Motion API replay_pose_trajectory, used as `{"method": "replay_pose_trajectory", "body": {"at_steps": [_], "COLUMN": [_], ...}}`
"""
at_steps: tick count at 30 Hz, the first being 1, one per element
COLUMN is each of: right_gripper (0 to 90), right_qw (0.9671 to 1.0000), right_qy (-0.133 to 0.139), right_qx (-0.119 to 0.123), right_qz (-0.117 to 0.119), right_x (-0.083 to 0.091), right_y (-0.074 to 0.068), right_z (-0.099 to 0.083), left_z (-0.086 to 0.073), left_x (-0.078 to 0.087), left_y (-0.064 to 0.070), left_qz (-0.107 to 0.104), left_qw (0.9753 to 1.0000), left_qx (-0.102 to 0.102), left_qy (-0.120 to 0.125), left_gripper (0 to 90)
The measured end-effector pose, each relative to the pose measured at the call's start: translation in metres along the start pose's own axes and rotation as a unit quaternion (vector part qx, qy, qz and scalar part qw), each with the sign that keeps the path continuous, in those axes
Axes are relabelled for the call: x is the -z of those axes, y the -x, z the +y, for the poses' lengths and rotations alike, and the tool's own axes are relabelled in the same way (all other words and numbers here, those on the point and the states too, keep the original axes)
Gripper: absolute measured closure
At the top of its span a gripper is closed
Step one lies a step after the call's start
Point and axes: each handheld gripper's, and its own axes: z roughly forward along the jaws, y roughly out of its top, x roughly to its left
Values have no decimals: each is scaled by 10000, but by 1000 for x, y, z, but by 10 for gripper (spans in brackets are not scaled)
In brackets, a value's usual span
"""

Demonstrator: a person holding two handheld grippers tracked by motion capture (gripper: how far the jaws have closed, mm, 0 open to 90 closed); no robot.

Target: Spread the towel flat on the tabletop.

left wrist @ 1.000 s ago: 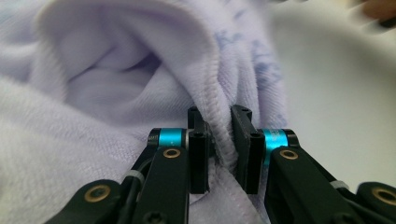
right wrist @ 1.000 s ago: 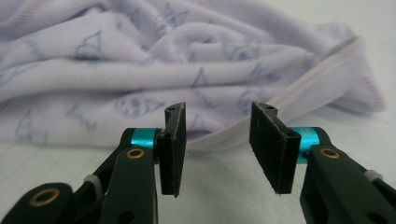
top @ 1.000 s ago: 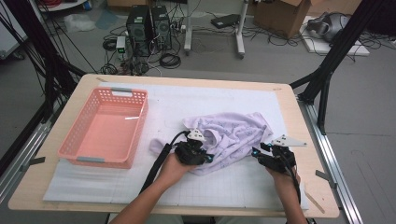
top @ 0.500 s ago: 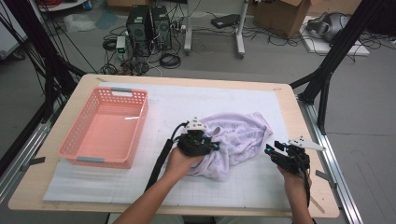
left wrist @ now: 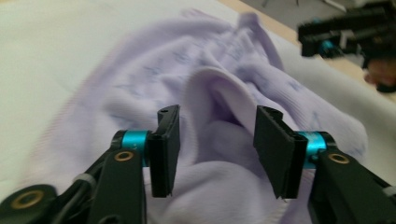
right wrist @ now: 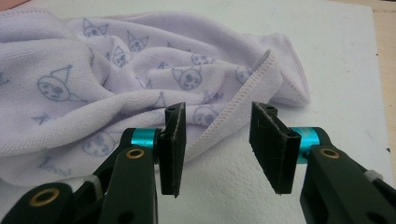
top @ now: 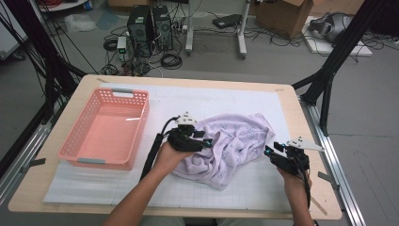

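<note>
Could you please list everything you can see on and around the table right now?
Towel: one, pale lilac with cat-face print, crumpled at table centre.
Basket: one, pink plastic, left on the table.
Mat: one, white, covering the tabletop.
Table: one, light wood.
Computer towers: two, black, on the floor beyond.
Cardboard box: one, brown, far floor.
Left gripper: one, black, open over the towel.
Right gripper: one, black, open at the towel's hem.
</note>
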Motion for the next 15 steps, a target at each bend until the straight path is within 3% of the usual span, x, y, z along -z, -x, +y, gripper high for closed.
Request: {"method": "replay_pose_trajectory", "body": {"at_steps": [3, 8, 11, 13, 15], "right_gripper": [554, 554, 554, 554, 556], "right_qw": [10000, 10000, 10000, 9999, 9999], "right_qy": [-13, -16, -33, -57, -63], "right_qx": [-15, 21, 36, 49, 87], "right_qz": [8, 37, 65, 82, 91], "right_x": [0, -1, -2, -2, -3], "right_y": [-1, -1, -1, -3, -4], "right_z": [0, 0, 0, 0, 0], "left_z": [-1, -2, -4, -4, -1], "left_x": [-13, -35, -46, -47, -41], "left_y": [9, 26, 30, 28, 24], "left_qz": [-188, -386, -133, -1, 171], "left_qw": [9996, 9972, 9948, 9952, 9969], "left_qx": [-136, -493, -673, -688, -618], "left_qy": [-168, -407, -748, -698, -456], "left_gripper": [458, 487, 682, 822, 867]}}
